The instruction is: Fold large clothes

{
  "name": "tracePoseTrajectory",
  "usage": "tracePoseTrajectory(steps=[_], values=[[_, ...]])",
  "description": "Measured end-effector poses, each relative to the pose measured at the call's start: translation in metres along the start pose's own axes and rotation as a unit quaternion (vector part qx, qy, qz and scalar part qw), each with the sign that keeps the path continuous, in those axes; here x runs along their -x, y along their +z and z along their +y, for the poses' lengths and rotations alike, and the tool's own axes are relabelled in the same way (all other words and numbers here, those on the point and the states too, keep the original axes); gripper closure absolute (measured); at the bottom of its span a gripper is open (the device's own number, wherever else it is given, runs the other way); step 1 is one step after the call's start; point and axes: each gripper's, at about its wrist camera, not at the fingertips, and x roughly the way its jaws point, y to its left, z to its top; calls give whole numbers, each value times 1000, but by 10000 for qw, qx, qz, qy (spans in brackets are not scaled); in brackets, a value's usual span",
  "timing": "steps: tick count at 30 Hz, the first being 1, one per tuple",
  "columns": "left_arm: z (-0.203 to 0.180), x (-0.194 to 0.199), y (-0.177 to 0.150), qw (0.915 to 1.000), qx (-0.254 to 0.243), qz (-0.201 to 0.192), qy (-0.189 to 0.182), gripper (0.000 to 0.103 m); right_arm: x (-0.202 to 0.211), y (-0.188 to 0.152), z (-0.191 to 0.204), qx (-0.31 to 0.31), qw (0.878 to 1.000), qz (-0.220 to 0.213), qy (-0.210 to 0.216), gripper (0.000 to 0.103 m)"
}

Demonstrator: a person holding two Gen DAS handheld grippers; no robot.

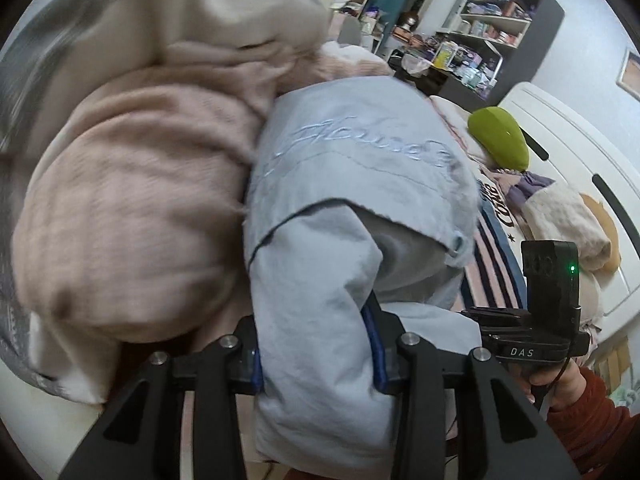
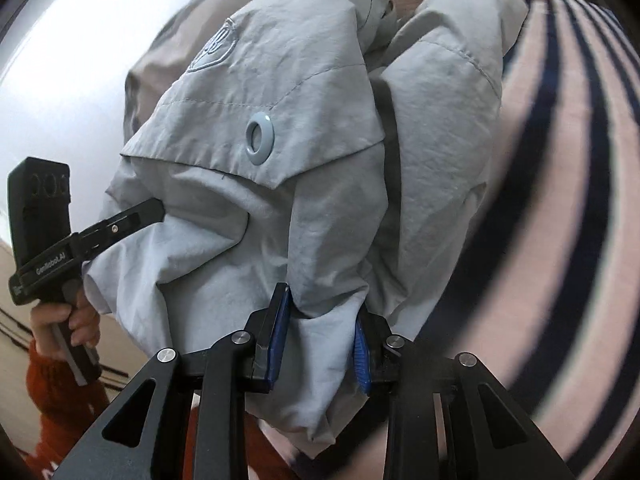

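Observation:
A pale grey-blue jacket [image 1: 352, 184] with embroidered script and a pink fleece lining [image 1: 132, 208] hangs bunched in front of me, lifted off the bed. My left gripper [image 1: 318, 360] is shut on a thick fold of its fabric between the blue pads. In the right wrist view the same jacket [image 2: 304, 168] shows a round snap ring [image 2: 260, 136]. There my right gripper [image 2: 320, 344] is shut on another fold of its edge. The two grippers hold the jacket side by side, close together.
Pink and navy striped bedding [image 2: 560, 200] lies under the jacket. A green pillow [image 1: 498, 138], a folded beige blanket [image 1: 568, 220] and a white headboard [image 1: 568, 152] are at the right. Crowded shelves [image 1: 480, 40] stand behind. A red sleeve [image 1: 592, 424] holds the right gripper's handle.

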Motion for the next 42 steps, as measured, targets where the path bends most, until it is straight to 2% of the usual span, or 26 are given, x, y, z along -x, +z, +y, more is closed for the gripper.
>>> tracePoseTrajectory(steps=[3,5,7,9,10,11,13,15,17,18,22,24,26,29,31,32,34,36,38,42], values=[[8,-3,-7,9998,-74,31,199,55,-8,-5,9,143,9998,134,-103,80],[5,-1,-10,9988,-215,5,446,44,0,-12,7,252,9995,162,-89,79],[-3,10,-10,9972,-367,-48,644,41,1,-4,15,300,9991,289,-84,77],[-7,29,-3,9970,-474,-256,553,41,20,0,21,528,9979,288,-244,77],[-10,39,0,9967,-505,-392,496,41,36,1,22,627,9973,217,-310,73],[-13,49,7,9962,-509,-539,450,41,57,5,24,699,9971,71,-305,63],[-21,58,24,9956,-519,-707,343,41,100,17,31,898,9944,-485,-286,62],[-32,53,42,9950,-651,-727,236,46,122,42,42,1109,9897,-828,-368,66],[-37,34,62,9964,-663,-522,-11,75,125,64,48,1174,9885,-893,-336,84],[-36,22,70,9978,-563,-347,-90,79,126,72,46,1181,9886,-883,-299,88],[-36,-28,87,9989,-441,118,-56,80,76,118,48,1035,9916,-703,-337,94],[-33,-47,85,9987,-328,316,-213,80,41,133,44,926,9931,-395,-603,96],[-33,-68,82,9977,-328,493,-328,80,13,139,33,688,9938,-102,-864,99],[-41,-87,79,9974,-341,539,-322,80,-9,130,0,315,9937,148,-1065,102],[-49,-89,79,9976,-458,505,-132,80,-18,122,-21,63,9943,210,-1039,103],[-52,-89,81,9975,-501,489,-42,80,-18,120,-27,-84,9958,184,-889,103],[-58,-87,82,9976,-523,455,75,75,-13,119,-29,-124,9969,111,-771,103],[-69,-79,81,9973,-562,403,251,65,-1,117,-23,85,9967,81,-808,98],[-84,-65,76,9959,-760,244,437,50,17,111,-14,340,9952,-63,-910,91],[-121,-29,65,9922,-1066,-173,617,42,60,94,-8,539,9949,-365,-770,85]])
